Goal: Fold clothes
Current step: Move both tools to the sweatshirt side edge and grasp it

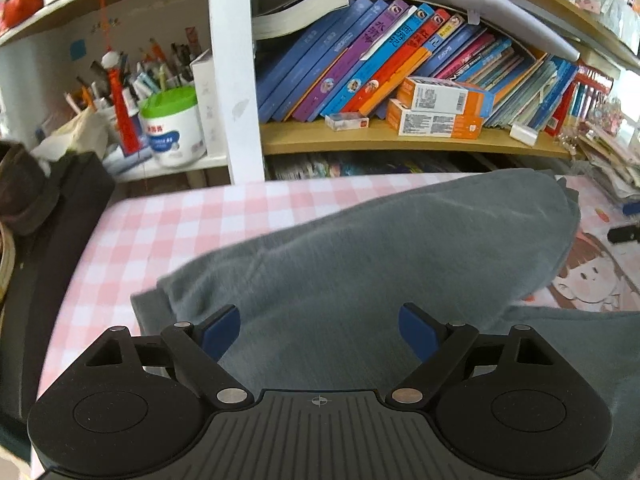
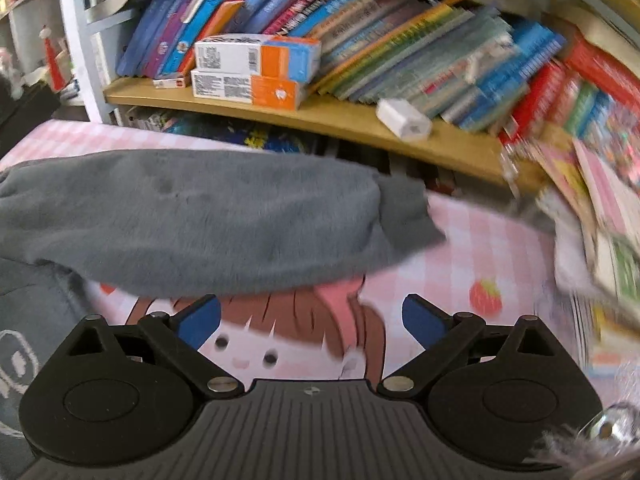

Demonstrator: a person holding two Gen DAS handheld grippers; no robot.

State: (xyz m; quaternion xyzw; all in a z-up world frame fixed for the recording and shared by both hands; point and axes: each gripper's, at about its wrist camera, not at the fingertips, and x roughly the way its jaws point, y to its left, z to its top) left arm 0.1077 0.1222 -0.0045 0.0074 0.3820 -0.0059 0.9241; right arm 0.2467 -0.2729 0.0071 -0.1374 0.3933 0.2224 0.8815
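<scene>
A grey fleece garment lies on a table with a pink checked cloth. Its sleeve stretches across the right wrist view, the cuff end to the right. My left gripper is open and empty just above the garment's body. My right gripper is open and empty over a cartoon girl print on the cloth, just in front of the sleeve. More grey cloth with a white print lies at the left edge of the right wrist view.
A bookshelf with leaning books and orange boxes stands behind the table. A white tub and pens stand at the back left. A dark bag is at the left. Piled booklets crowd the right edge.
</scene>
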